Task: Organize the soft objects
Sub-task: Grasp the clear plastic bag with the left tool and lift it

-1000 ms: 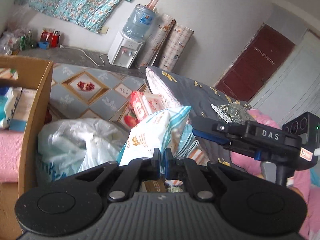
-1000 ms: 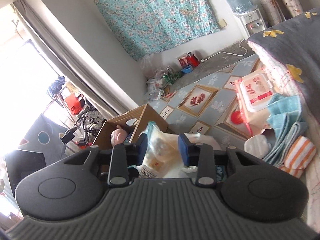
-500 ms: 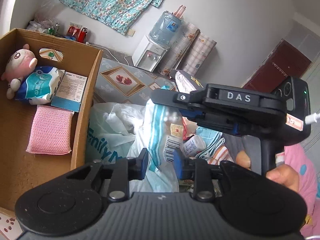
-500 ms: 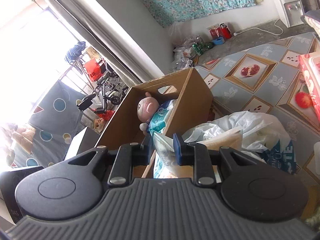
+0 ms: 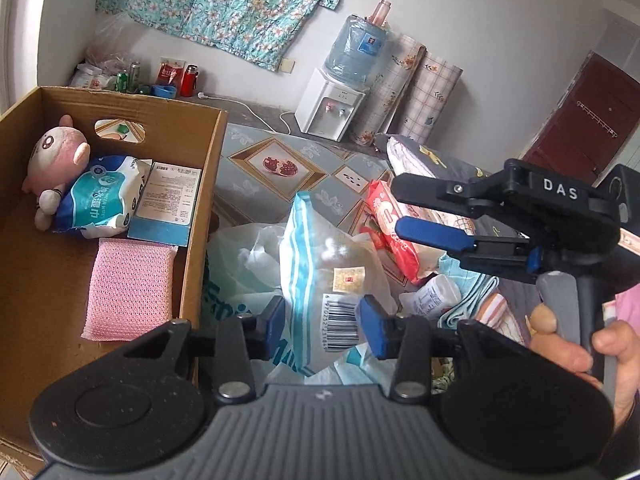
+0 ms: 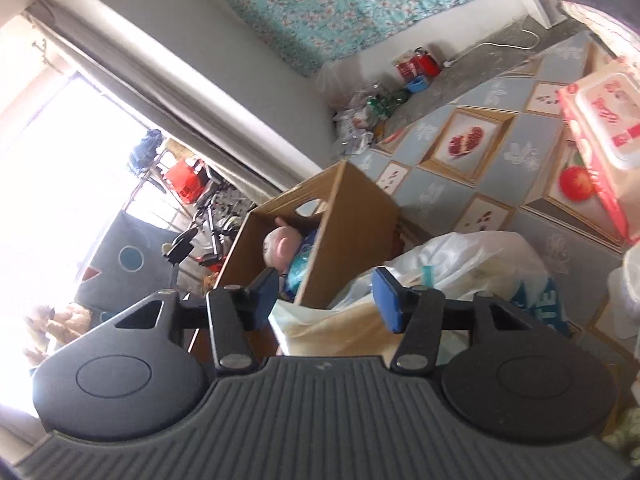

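Observation:
A clear bag with blue stripes and a barcode point(image 5: 340, 280) lies on a white plastic bag point(image 5: 240, 264) beside the open cardboard box point(image 5: 200, 200). My left gripper point(image 5: 324, 322) straddles its lower end; the jaws are opening and the pads stand just off its sides. My right gripper point(image 5: 398, 208) hovers over the bag's right side, held by a hand point(image 5: 600, 356). In the right wrist view the right gripper point(image 6: 326, 292) is opening too, with the bag's pale edge point(image 6: 312, 320) loose below the fingers. The box holds a pink plush point(image 5: 56, 156), a blue wipes pack point(image 5: 96, 200) and a pink cloth point(image 5: 128, 284).
A red wipes pack point(image 5: 390, 224), a small white bottle point(image 5: 434, 296) and folded striped towels point(image 5: 480, 304) lie to the right on the patterned floor mat point(image 5: 312, 184). A dark pillow point(image 5: 432, 160) sits behind them. A water dispenser point(image 5: 332, 108) stands against the far wall.
Both grippers have widened from shut or nearly shut and let go of the striped bag. Both views have swung left toward the cardboard box, and the right gripper has pulled away to the right.

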Tool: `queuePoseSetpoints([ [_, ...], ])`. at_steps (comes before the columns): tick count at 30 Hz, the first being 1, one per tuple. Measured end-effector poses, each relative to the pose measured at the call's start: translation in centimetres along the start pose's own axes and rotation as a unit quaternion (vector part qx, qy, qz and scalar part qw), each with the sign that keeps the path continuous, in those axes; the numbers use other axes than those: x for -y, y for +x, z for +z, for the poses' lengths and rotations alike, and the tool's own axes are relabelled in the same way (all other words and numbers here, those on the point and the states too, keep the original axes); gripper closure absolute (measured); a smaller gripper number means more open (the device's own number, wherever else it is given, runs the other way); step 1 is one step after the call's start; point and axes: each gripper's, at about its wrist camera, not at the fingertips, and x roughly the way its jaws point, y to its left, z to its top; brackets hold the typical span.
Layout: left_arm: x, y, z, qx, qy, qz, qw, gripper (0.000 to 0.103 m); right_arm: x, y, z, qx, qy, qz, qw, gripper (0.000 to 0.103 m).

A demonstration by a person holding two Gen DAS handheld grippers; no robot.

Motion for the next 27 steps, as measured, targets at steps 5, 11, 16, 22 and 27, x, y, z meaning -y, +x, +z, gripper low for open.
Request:
queuePoseSetpoints([
  [5,-0.2,0.3,0.0,-0.002,-0.006,-0.006,1.0000,0.061,3.2,2.7,-0.7,-0.048,0.047,-0.014,0.998,0.050],
  [11,-0.3,-0.4,-0.3,-0.001,-0.007,-0.022,0.9997,0.065,1.4,3.1,-1.3,-0.050,0.018,0.000,0.999,0.071],
  [16,-0.2,-1.2,-0.9,0.005,-0.012,-0.045,0.9989,0.068,-1.0,2.6,-1.6,-0.054,-0.017,0.008,0.998,0.079],
  [22,-0.8,-1.1,-1.7,-0.004,-0.019,-0.060,0.9980,0.071,-1.5,0.8,-2.0,-0.035,0.016,0.005,0.999,0.077],
  [27,-1.8,-0.9,-2.7,-0.017,-0.020,-0.066,0.9975,0.071,-0.5,-1.4,-3.3,-0.027,0.057,-0.015,0.998,0.060],
])
